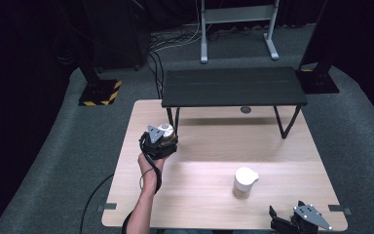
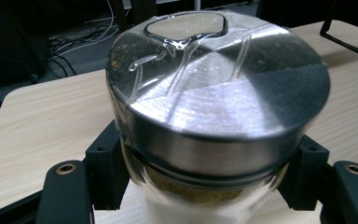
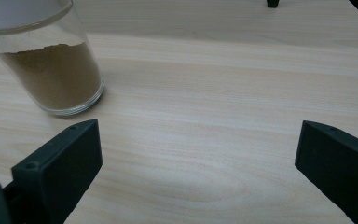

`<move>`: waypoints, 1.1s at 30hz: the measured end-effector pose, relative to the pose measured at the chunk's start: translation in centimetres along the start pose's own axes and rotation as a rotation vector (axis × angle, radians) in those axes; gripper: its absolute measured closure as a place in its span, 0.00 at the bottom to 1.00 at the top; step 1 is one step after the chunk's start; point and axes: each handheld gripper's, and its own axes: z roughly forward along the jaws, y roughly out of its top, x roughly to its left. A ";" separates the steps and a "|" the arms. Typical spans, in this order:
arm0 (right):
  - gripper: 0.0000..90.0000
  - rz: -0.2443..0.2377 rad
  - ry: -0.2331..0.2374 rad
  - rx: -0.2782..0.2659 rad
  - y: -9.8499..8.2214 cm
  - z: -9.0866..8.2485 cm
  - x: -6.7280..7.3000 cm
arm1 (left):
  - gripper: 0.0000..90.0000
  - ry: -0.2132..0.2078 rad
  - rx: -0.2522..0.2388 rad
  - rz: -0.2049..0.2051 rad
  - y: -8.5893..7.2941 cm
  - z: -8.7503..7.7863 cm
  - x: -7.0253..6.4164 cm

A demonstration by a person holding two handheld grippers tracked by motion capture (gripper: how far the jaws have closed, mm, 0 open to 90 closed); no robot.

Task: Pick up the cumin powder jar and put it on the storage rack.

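Observation:
My left gripper [image 1: 160,140] hovers over the left part of the wooden table [image 1: 209,146], shut on a glass shaker jar [image 1: 166,129]. In the left gripper view the jar [image 2: 219,93] has a brushed metal lid with a clear flap, and brown powder shows under the rim. Its black fingers [image 2: 105,168] press on both sides below the lid. A second glass jar [image 1: 245,183] with a white spouted lid stands at the front right, part full of brown powder [image 3: 51,70]. My right gripper [image 1: 287,218] rests open at the front right edge, with bare table between its jaws [image 3: 200,177].
A low black shelf [image 1: 233,87] on thin legs stands across the back of the table. The table is surrounded by grey carpet, with stand bases and cables behind it. A person's forearm [image 1: 143,204] comes in from the front left edge.

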 end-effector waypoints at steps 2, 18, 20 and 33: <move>0.00 0.000 -0.001 -0.002 0.0 0.0 0.0 | 0.34 -0.002 0.000 0.002 0.1 0.0 -0.1; 0.00 0.006 0.002 0.005 0.0 -0.1 -0.3 | 0.34 -0.029 -0.001 0.031 1.3 0.1 -0.5; 0.00 0.005 0.002 0.006 0.0 -0.1 -0.3 | 0.34 -0.032 -0.002 0.034 1.5 0.1 -0.7; 0.00 0.001 0.008 0.009 0.1 -0.2 -0.4 | 0.34 -0.052 -0.003 0.056 2.3 0.3 -1.0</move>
